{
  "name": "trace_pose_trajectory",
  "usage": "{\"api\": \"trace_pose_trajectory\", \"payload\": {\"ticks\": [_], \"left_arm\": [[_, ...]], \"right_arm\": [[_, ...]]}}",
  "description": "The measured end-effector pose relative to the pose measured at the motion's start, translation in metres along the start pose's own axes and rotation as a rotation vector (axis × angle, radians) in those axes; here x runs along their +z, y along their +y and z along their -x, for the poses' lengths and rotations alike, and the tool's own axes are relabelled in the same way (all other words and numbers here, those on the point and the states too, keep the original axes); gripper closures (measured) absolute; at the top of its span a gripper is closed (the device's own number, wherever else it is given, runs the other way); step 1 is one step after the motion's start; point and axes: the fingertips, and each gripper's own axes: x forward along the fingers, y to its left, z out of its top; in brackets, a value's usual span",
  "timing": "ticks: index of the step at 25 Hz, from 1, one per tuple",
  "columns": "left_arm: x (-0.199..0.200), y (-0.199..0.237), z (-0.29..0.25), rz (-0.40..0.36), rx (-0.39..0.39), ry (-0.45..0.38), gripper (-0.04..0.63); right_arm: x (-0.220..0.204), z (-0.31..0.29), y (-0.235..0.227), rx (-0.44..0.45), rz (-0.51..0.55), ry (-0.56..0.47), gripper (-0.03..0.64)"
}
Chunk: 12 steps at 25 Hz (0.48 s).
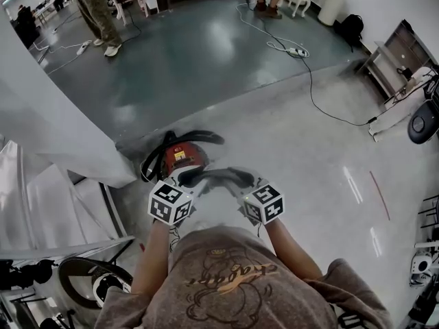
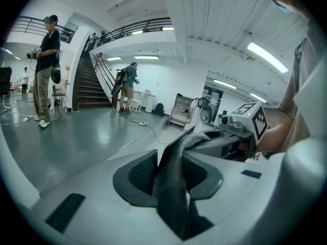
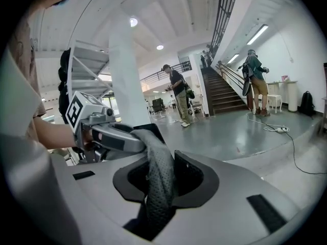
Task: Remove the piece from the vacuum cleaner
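Left gripper (image 2: 171, 185) and right gripper (image 3: 161, 180), two in all, each clenched on one end of a single dark textured piece (image 1: 221, 177), which arches between them. The piece sits at the near edge of the one red vacuum cleaner (image 1: 181, 156) on the pale floor (image 1: 322, 184); contact between the two cannot be told. One black hose (image 1: 199, 137) loops round the cleaner's far side. Far right lies one white power strip (image 1: 296, 51). Two persons (image 1: 99, 12) stand along the far edge.

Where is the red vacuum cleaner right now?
Head view, centre-left: the vacuum cleaner sits on the floor just beyond the left gripper, beside the white pillar's base.
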Motion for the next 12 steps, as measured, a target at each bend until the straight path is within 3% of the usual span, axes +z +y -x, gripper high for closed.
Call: {"api": "trace_pose_trajectory", "payload": {"ticks": [12], "left_arm": [[0.0039,-0.0001,0.0037,0.032,0.012,-0.037,0.491]], "right_arm": [[0.0071,-0.0011,-0.0009,-0.003,0.01,-0.011,0.541]]}}
